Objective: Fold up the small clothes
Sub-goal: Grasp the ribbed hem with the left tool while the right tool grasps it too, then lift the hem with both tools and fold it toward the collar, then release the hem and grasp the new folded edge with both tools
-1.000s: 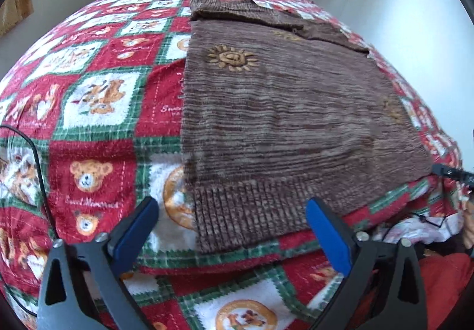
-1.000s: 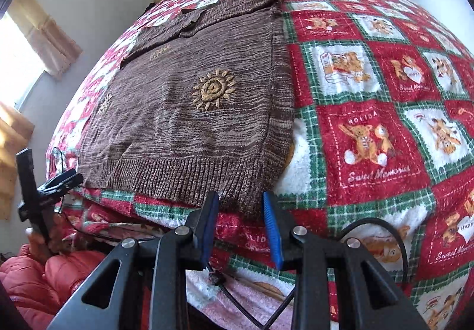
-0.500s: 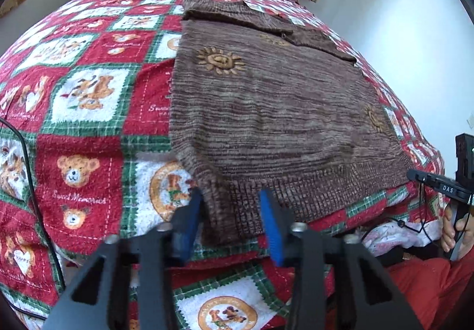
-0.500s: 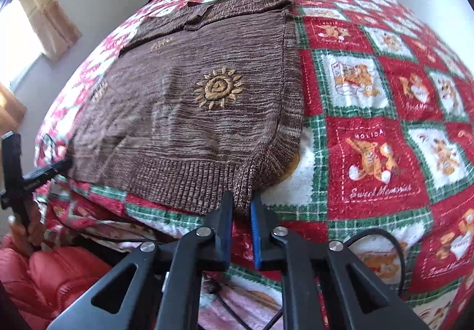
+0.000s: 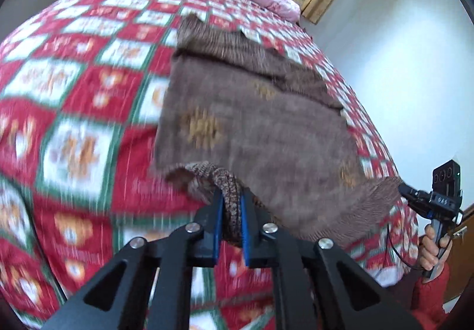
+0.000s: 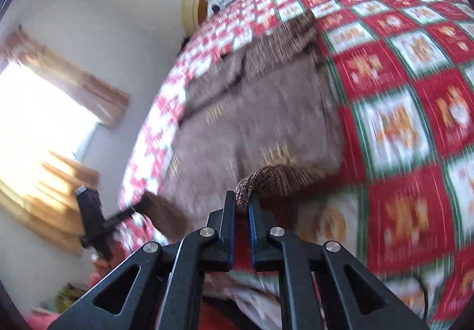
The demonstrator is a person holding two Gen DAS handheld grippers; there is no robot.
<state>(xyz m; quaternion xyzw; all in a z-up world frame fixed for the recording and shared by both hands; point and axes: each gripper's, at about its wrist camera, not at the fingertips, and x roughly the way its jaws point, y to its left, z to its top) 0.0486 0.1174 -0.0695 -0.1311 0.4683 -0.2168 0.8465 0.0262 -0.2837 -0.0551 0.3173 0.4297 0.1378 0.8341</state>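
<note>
I have the brown sweater (image 5: 260, 128) by its ribbed hem, one corner pinched in my left gripper (image 5: 231, 211) and the other in my right gripper (image 6: 241, 205), both clamped tight on bunched knit. The rest lies flat on the patchwork blanket (image 5: 74, 122), collar toward twelve o'clock. It looks soft, floppy and fairly thick, so it should drape and stretch rather than slip. The frames are blurred, so I cannot judge how deep each bite goes.
</note>
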